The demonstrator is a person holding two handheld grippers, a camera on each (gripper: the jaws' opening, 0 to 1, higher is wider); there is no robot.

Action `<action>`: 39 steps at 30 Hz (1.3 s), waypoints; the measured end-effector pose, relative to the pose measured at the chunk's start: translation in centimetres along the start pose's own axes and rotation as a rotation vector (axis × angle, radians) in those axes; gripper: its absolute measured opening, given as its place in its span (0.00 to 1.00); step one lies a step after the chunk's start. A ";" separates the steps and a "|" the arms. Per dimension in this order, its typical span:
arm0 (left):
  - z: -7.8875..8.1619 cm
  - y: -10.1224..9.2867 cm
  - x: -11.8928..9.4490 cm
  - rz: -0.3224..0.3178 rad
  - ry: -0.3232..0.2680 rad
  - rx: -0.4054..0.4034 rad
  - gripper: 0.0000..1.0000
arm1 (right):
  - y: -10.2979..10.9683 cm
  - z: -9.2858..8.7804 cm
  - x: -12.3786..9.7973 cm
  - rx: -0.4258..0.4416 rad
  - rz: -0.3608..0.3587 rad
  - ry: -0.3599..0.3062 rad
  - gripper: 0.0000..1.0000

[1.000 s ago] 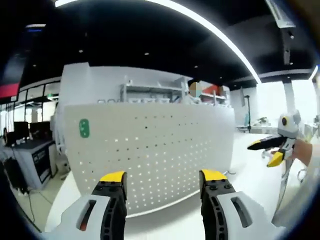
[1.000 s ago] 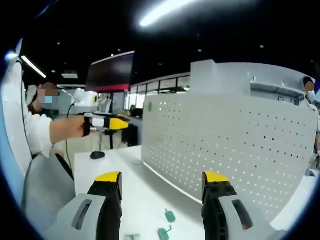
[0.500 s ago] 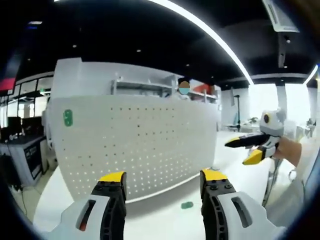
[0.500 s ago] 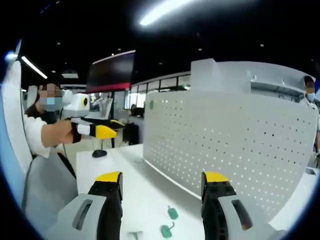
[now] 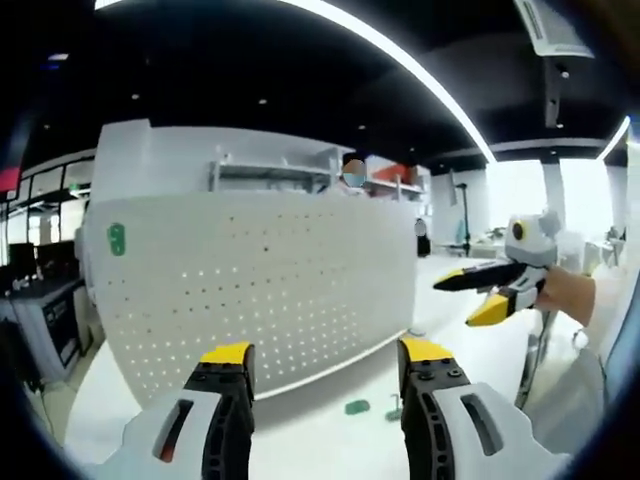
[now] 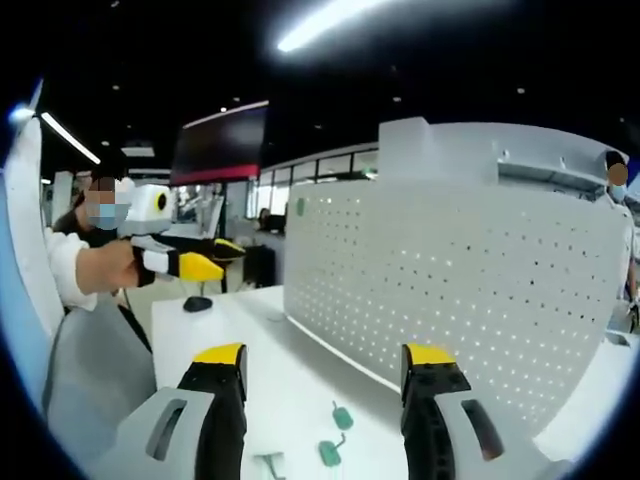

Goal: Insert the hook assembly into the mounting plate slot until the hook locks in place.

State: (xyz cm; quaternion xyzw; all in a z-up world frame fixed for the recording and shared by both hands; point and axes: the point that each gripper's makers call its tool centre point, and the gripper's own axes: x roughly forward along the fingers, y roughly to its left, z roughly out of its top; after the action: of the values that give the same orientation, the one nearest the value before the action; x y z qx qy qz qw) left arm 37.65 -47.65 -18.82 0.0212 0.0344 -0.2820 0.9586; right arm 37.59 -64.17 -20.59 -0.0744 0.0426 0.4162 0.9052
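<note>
Now both tongs spread, empty — green hooks point(image 6: 336, 436) on table between right tongs point(image 6: 325, 360), pegboard point(image 6: 450, 290) beyond.

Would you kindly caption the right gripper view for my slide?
Open right gripper faces white pegboard; green hooks lie on the table.

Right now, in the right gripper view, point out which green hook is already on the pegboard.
The green hook near the pegboard's upper left corner is mounted. The two others lie loose on the white table between the right tongs.
</note>
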 end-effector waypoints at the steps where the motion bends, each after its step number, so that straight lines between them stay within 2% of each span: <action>1: -0.1 -0.1 0.1 -0.002 0.003 0.002 0.59 | -0.1 -0.2 0.0 0.001 -0.001 0.002 0.61; 9: -1.2 -0.9 0.5 -0.030 0.027 0.006 0.58 | -0.2 -3.3 0.3 0.021 0.017 0.064 0.55; 16: -2.2 -1.3 1.0 -0.050 0.042 -0.011 0.57 | -0.7 -4.7 1.0 0.041 0.024 0.100 0.49; 19: -2.4 -1.5 1.0 -0.057 0.044 -0.014 0.56 | -0.5 -5.4 1.2 0.040 0.038 0.117 0.47; 22: -2.8 -1.5 1.1 -0.065 0.050 -0.023 0.56 | 0.1 -6.9 1.5 0.047 0.068 0.146 0.42; 25: -2.9 -1.4 1.1 -0.067 0.052 -0.029 0.56 | 0.8 -8.5 1.7 0.046 0.087 0.194 0.39; 31: -2.9 -1.4 1.0 -0.068 0.049 -0.032 0.55 | 0.9 -11.1 1.7 0.071 0.099 0.237 0.37; 39: -3.0 -1.9 1.1 -0.084 0.052 -0.031 0.54 | 2.0 -12.9 1.7 0.070 0.135 0.275 0.32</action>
State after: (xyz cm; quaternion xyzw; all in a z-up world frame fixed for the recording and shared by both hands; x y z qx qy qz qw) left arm 37.37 -49.64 -21.90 0.0123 0.0645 -0.3206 0.9449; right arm 37.00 -63.83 -33.78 -0.0961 0.1857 0.4603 0.8628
